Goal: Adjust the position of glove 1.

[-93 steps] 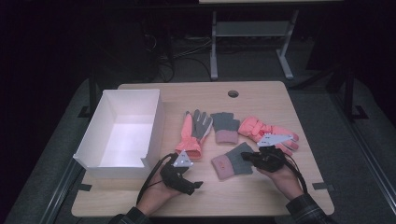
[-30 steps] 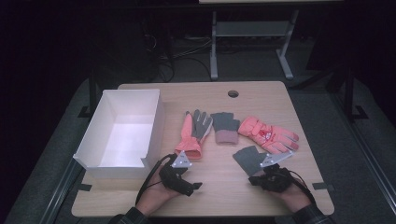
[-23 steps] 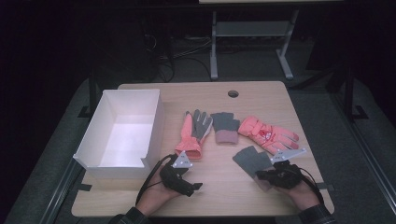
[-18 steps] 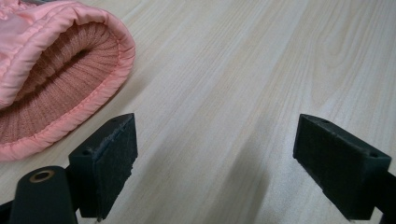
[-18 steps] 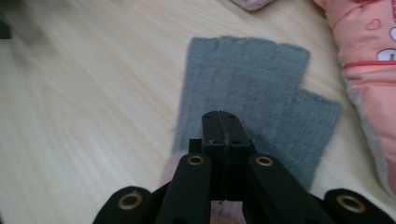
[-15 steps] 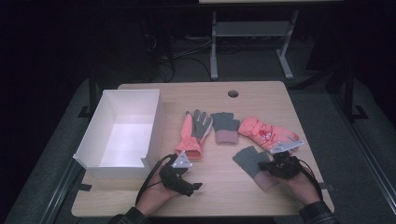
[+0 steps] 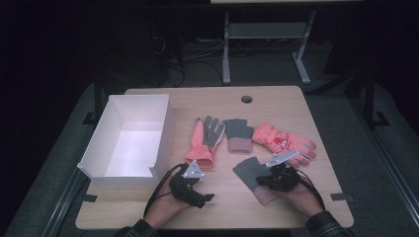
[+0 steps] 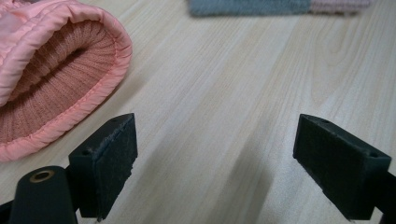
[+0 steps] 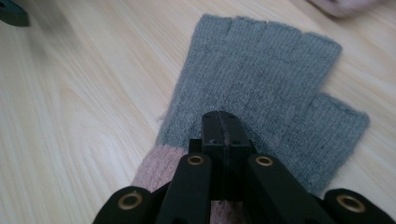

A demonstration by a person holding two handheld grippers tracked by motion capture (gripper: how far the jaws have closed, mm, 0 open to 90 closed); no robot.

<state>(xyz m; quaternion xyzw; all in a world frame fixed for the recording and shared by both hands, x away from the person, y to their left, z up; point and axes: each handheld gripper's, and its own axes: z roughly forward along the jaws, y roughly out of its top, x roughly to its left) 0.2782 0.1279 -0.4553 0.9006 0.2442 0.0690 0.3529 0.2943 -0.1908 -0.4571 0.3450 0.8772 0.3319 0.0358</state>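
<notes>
Now your right gripper (image 9: pixel 223 122) pinched shut on the grey glove (image 9: pixel 261 93) near the table's (image 7: pixel 276 217) front edge, left gripper (image 8: pixel 212 158) wide open, empty, bare wood between.

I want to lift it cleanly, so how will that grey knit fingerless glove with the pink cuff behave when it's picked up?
The grey knit glove lies flat and thin, so it will probably drape limply from the shut right gripper. Its ribbed knit looks grippy rather than slippery, and likely light.
</notes>
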